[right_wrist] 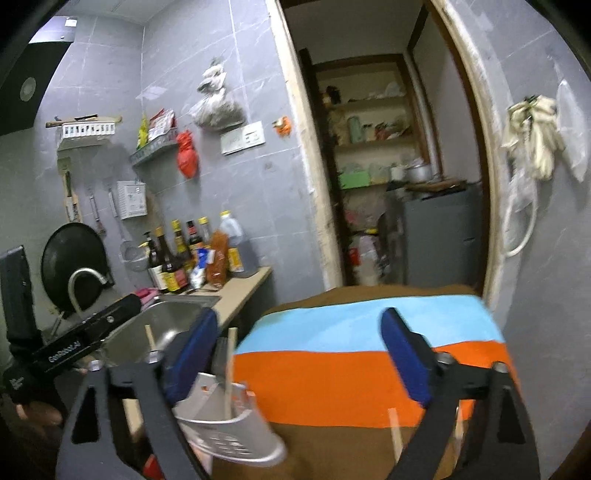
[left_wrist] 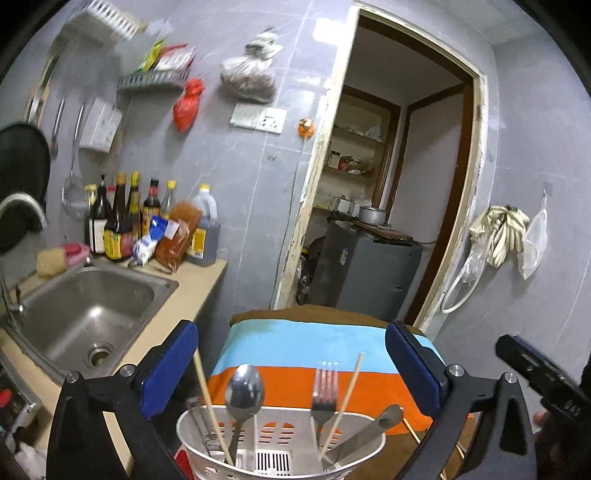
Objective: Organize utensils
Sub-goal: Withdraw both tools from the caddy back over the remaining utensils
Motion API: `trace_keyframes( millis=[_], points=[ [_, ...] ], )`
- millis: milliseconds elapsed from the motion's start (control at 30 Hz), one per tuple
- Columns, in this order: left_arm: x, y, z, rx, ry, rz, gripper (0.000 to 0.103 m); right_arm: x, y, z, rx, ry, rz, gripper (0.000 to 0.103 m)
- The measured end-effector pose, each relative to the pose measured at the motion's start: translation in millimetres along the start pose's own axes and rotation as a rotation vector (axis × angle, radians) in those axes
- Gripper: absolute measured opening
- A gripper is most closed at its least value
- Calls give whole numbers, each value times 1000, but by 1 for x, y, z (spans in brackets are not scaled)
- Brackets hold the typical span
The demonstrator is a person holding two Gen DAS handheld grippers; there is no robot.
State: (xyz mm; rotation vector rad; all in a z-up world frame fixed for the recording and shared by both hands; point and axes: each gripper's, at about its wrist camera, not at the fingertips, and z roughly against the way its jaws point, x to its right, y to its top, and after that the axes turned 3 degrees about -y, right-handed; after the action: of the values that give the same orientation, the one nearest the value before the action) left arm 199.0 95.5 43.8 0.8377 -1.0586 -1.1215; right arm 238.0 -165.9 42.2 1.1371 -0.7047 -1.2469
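Both claws are standing wide, gripping nothing. The left claw (left_wrist: 291, 365) is hovering over the white caddy (left_wrist: 280, 448), which is sitting on the striped cloth (left_wrist: 314, 343) and holding a spoon (left_wrist: 243, 387), a fork (left_wrist: 324, 387), chopsticks (left_wrist: 347, 391) and a knife (left_wrist: 369, 428). The right claw (right_wrist: 299, 354) is hanging beside it, above the cloth.

— How is the light sitting?
— Cool and fairly dim; a glare patch is shining on the grey wall tiles (left_wrist: 325, 33) beside the doorway (left_wrist: 406, 166).
— Sharpness?
— The left wrist view is staying crisp, but the right one is smearing: the white utensil basket (right_wrist: 236, 435) is blurring.
— Edges?
— Fisheye is bowing the door frame, and black corners are vignetting both views.
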Motion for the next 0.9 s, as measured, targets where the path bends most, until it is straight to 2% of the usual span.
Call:
trace_keyframes(
  millis=[67, 167, 333, 633, 900],
  points=[
    [15, -1, 2, 8, 9, -30, 102, 10, 3, 8, 10, -34, 14, 92],
    [35, -5, 5, 17, 7, -67, 102, 28, 9, 16, 16, -84, 29, 101],
    [71, -16, 8, 51, -3, -111, 102, 60, 11, 29, 19, -146, 53, 101],
    [124, -44, -10, 4, -44, -135, 102, 120, 3, 35, -14, -206, 47, 101],
    [154, -74, -33, -60, -59, -123, 102, 162, -12, 23, -54, -223, 59, 101]
  ],
)
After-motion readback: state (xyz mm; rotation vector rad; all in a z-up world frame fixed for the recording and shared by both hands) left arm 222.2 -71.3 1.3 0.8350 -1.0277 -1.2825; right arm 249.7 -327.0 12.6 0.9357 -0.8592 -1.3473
